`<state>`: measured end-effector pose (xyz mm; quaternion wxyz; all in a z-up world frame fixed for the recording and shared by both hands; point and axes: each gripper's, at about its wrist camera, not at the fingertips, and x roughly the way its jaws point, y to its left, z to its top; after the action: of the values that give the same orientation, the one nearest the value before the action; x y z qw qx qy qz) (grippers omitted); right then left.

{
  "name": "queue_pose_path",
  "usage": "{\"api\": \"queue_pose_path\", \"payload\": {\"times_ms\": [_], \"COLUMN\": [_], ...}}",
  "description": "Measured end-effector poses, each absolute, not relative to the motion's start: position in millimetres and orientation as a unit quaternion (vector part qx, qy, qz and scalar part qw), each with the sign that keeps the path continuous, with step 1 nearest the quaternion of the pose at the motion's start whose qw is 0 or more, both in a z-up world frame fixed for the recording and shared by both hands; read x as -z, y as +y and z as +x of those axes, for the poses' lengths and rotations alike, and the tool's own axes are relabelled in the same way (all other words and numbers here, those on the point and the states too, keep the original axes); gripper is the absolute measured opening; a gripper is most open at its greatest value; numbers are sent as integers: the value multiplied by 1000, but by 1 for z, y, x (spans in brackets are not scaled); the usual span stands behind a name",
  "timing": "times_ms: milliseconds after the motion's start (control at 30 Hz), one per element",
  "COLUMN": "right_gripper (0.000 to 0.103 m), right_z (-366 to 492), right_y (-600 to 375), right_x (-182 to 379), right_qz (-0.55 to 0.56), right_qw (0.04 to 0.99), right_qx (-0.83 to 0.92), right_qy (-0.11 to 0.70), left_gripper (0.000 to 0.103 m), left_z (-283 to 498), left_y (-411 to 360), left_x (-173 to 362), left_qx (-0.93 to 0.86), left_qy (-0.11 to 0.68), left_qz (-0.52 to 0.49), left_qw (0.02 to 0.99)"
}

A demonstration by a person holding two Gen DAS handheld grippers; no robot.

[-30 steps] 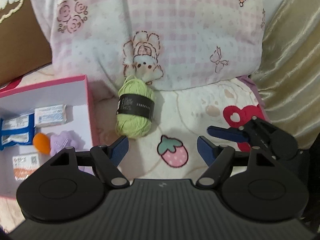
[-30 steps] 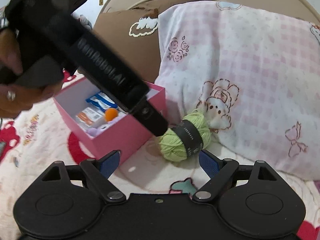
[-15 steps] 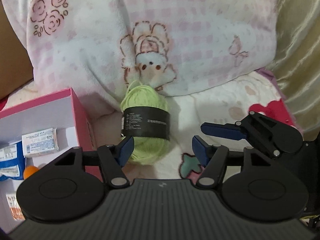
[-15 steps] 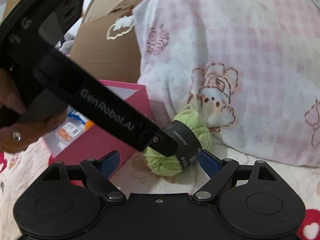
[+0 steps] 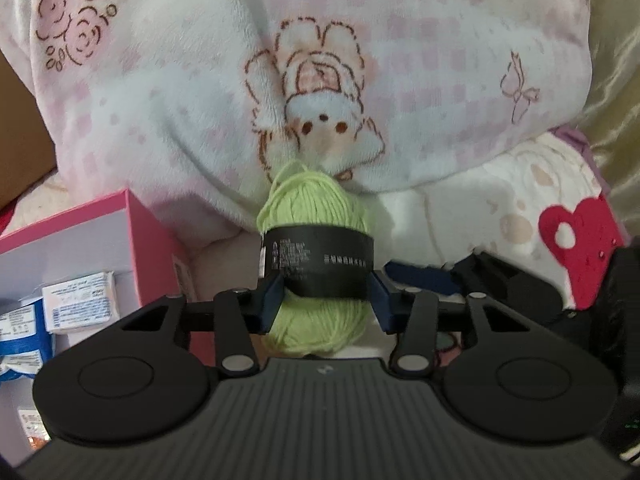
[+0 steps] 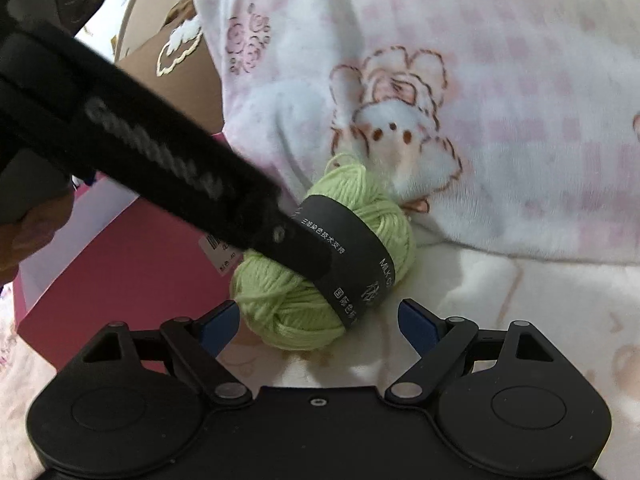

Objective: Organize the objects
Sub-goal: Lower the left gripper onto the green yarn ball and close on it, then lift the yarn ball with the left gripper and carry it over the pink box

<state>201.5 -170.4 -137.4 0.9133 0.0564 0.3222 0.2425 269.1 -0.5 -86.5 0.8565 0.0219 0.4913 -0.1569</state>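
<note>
A light green ball of yarn (image 5: 316,216) with a black paper band lies on the printed bedspread against a pink-checked pillow. My left gripper (image 5: 326,294) has its blue pads pressed on both sides of the band, shut on the yarn. The yarn also shows in the right wrist view (image 6: 360,196), where the left gripper's black body crosses from the upper left onto it. My right gripper (image 6: 318,326) is open and empty, just in front of the yarn. A pink box (image 5: 150,232) stands left of the yarn.
The pink box holds small white and blue packets (image 5: 78,300). The pink-checked pillow (image 5: 320,60) with a bunny print fills the back. A brown cushion (image 6: 180,64) lies behind the box. A gold fabric (image 5: 616,80) is at the right. The right gripper's fingers (image 5: 424,278) show beside the yarn.
My left gripper moved forward around the yarn ball and closed its pads on the black band. My right gripper moved closer to the yarn and stayed open.
</note>
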Motion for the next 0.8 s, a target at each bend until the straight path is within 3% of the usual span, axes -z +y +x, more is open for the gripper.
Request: {"api": "queue_pose_path", "payload": {"times_ms": [200,567,800], "right_gripper": [91,82,69], "right_z": [207,201,196], "right_y": [-168,-160,-161], "right_x": [141,142,138], "right_qz": [83,49,43], "right_qw": [909,917,922], "right_qx": [-241,-220,-217], "right_qy": [329,328,318], "left_gripper": [43,43,42], "left_z": [279,283,277], "left_y": [4,-2,5], "left_x": [95,98,100], "left_qx": [161,145,148], "left_qy": [504,517,513], "left_qz": [-20,-15,-42], "left_qw": [848,844,844]}}
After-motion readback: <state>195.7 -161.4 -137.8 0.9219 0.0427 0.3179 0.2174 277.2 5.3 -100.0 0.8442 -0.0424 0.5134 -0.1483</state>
